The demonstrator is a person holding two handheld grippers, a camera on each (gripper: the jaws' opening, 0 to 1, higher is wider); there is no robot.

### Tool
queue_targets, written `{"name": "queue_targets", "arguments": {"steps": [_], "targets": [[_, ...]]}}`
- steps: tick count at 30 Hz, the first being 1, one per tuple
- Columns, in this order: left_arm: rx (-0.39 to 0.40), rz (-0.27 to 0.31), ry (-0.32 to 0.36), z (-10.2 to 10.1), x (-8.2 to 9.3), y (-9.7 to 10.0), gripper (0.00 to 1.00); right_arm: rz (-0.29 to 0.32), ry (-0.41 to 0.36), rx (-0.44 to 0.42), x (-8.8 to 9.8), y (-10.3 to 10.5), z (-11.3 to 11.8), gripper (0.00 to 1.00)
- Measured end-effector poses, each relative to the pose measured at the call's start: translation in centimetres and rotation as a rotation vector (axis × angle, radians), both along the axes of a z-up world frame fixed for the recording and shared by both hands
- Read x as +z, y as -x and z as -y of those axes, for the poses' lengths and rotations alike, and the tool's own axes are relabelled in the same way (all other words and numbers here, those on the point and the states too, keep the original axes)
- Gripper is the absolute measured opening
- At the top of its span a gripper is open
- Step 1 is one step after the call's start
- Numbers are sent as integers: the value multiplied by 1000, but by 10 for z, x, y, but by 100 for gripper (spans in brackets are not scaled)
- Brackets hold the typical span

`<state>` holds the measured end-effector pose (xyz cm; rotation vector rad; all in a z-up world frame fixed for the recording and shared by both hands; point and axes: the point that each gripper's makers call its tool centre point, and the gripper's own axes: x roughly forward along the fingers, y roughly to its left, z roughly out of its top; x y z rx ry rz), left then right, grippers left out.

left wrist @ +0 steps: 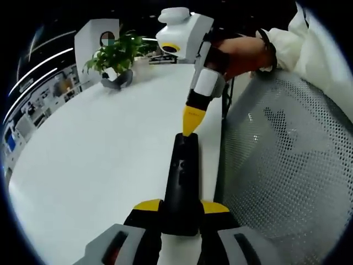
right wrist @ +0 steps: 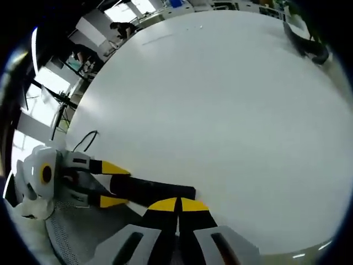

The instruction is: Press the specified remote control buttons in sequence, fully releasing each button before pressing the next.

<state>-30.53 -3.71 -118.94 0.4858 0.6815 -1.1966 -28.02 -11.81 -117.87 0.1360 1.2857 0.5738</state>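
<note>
White table (left wrist: 105, 143): broad, smooth top, glossy with soft reflections. Potted green plant (left wrist: 117, 54): near the table's far edge. Dark curved object (left wrist: 117, 81): on the table just beside the plant. Grey mesh chair back (left wrist: 287, 165): beside the table's edge. White partition (left wrist: 91, 38): behind the plant. Strip lights (left wrist: 38, 69): overhead. Bright windows (right wrist: 41, 83): beyond the table.

White table with a remote at its edge

A broad white table (left wrist: 99, 149) filled the left and centre of the left gripper view. A black remote control (left wrist: 182, 182) lay on it at lower centre, along the table's right edge. A potted plant (left wrist: 116, 55) and a dark curved object (left wrist: 117, 81) stood at upper left.
</note>
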Motion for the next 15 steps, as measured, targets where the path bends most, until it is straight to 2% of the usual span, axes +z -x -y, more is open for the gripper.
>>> {"name": "queue_targets", "arguments": {"steps": [9,13,15], "targets": [[-2,4,5,1,0,0,25,21,-42,41,3,0,-12,0],[-1,4,6,1,0,0,25,21,-17,54,-3,2,-10,0],[0,3,6,1,0,0,25,20,-30,44,-2,2,-10,0]]}}
